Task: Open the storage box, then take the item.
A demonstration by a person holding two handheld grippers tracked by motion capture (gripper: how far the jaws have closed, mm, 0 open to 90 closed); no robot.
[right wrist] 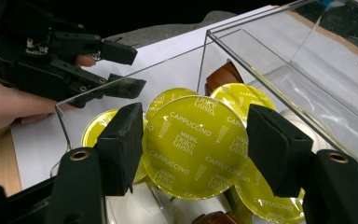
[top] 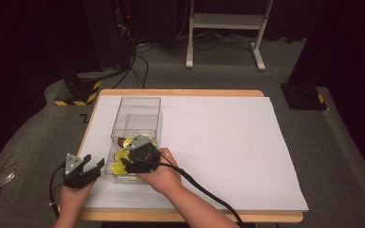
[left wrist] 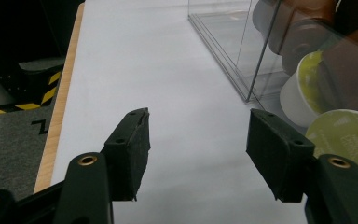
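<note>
A clear plastic box (top: 138, 107) lies on the white table cover, its near end holding several coffee capsules (top: 121, 156), some with yellow lids and some brown. My right gripper (right wrist: 196, 149) reaches into that end and is shut on a yellow-lidded capsule (right wrist: 193, 135) printed "Cappuccino", one pad on each side of its lid. More yellow lids (right wrist: 247, 100) and a brown capsule (right wrist: 223, 74) lie behind it. To the left of the box, my left gripper (left wrist: 198, 154) hovers open over bare white cover, nothing between its jaws. The box wall (left wrist: 242, 46) and capsules (left wrist: 307, 88) stand to its right.
The white cover (top: 218, 142) spreads wide to the right of the box. A wooden table edge (left wrist: 58, 121) runs close on the left. On the floor beyond are a yellow-and-black striped base (top: 78, 90) and a white stand's legs (top: 223, 28). A cable (top: 204, 190) trails from my right gripper.
</note>
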